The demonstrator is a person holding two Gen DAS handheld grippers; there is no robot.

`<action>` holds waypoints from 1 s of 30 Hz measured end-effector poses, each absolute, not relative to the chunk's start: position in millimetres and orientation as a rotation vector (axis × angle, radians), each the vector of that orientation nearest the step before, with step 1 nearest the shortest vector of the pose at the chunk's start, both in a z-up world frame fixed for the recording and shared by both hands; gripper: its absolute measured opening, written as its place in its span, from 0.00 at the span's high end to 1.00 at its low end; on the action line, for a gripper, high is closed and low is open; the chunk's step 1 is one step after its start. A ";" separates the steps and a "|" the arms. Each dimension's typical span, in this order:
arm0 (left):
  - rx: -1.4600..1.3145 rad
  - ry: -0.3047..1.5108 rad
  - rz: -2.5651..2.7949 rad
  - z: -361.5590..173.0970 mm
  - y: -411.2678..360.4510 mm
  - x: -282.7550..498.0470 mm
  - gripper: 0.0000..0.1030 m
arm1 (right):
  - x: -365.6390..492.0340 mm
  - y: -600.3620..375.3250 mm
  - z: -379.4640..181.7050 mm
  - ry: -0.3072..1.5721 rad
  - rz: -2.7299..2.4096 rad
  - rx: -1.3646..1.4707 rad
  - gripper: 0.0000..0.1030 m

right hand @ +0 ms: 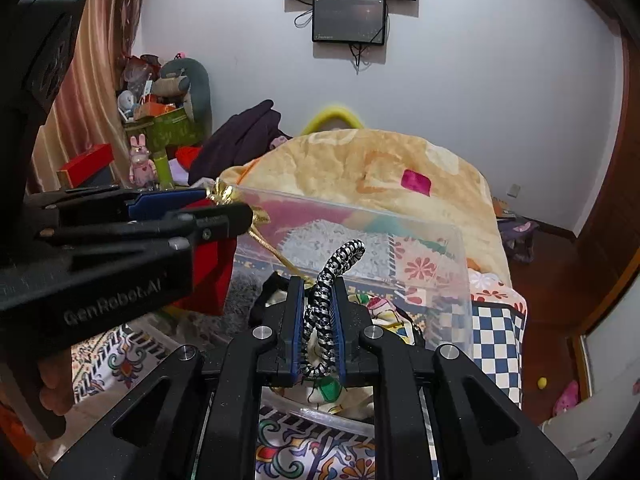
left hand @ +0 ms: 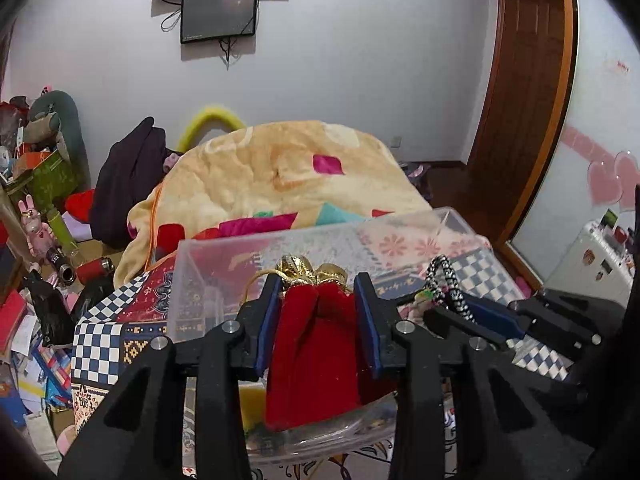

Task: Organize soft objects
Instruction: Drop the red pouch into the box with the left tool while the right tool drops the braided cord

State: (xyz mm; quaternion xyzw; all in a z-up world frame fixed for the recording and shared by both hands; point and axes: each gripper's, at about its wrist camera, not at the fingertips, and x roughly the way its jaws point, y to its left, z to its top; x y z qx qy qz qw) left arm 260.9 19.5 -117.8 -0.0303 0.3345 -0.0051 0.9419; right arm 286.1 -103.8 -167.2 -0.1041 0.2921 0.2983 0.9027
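Observation:
My left gripper (left hand: 316, 296) is shut on a red velvet pouch (left hand: 312, 360) with a gold top and gold cord, held over the clear plastic box (left hand: 224, 248). It also shows from the side in the right wrist view (right hand: 224, 208), with the red pouch (right hand: 212, 276) hanging below it. My right gripper (right hand: 318, 292) is shut on the black-and-white braided cord (right hand: 326, 300) of a colourful fabric bag (right hand: 384, 312) that hangs inside the clear box (right hand: 440, 240). The right gripper also shows in the left wrist view (left hand: 472, 308), with the cord (left hand: 444, 280).
The box sits on a patterned quilt (left hand: 104, 340). Behind lies a piled orange blanket (left hand: 280, 168) and a dark garment (left hand: 128, 176). Cluttered boxes and toys (left hand: 36, 184) stand left. A wooden door (left hand: 524, 80) is right.

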 end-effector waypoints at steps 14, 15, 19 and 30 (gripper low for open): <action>-0.077 0.655 -0.007 -109.8 24.7 243.1 0.45 | 280.8 -119.6 -154.4 0.600 0.614 -0.208 0.39; -0.079 0.644 -0.011 -105.0 25.0 239.4 0.43 | 280.4 -120.7 -152.9 0.593 0.612 -0.208 0.37; -0.089 0.594 -0.015 -87.7 28.0 223.7 0.35 | 271.2 -128.7 -140.1 0.548 0.600 -0.206 0.33; -0.071 0.509 -0.029 -61.5 38.5 153.6 0.22 | 233.5 -155.5 -119.0 0.450 0.628 -0.167 0.19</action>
